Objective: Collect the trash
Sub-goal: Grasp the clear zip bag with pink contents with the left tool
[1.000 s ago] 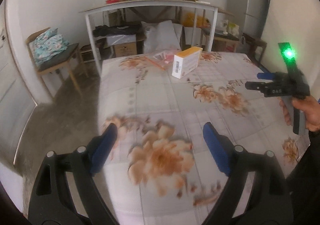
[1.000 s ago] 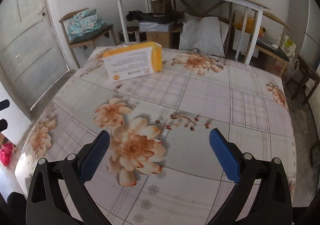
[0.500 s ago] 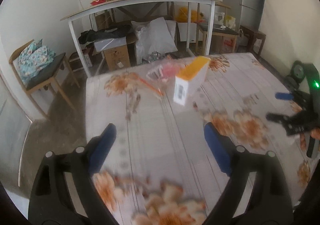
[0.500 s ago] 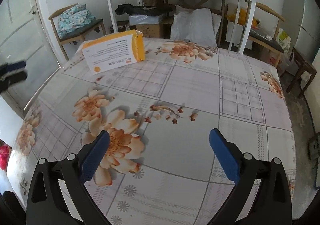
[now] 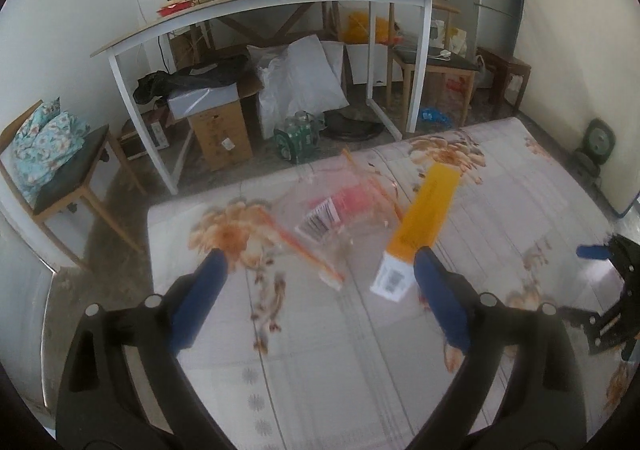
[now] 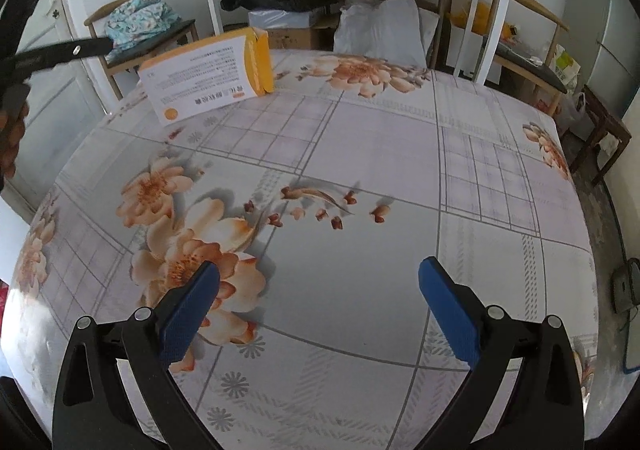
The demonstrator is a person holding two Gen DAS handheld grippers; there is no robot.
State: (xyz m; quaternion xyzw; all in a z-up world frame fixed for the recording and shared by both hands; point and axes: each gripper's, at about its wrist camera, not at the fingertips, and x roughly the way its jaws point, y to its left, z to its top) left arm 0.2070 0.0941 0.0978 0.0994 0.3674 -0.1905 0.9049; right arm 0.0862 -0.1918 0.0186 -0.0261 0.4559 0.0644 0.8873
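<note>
A yellow and white carton (image 5: 420, 230) stands upright near the far edge of the flowered table (image 5: 320, 350). It also shows in the right wrist view as the carton (image 6: 208, 77) at the far left. Beside it lies a clear plastic bag (image 5: 336, 213) with pink contents and a barcode label. My left gripper (image 5: 320, 274) hovers just short of both, its jaws opening wide with nothing between them. The carton's near end sits close to the right fingertip. My right gripper (image 6: 320, 282) stands open over bare tablecloth, holding nothing.
Beyond the table stands a white-framed desk (image 5: 260, 5) with boxes and white bags beneath. A chair with a folded cloth (image 5: 44, 145) is at the left. The other gripper's frame (image 5: 612, 290) sits at the right edge of the left wrist view. A hand (image 6: 10, 137) shows at the left.
My left gripper has travelled across the table toward its far edge, so the carton and plastic bag are now close in front of it. The right gripper has sunk slightly toward the cloth.
</note>
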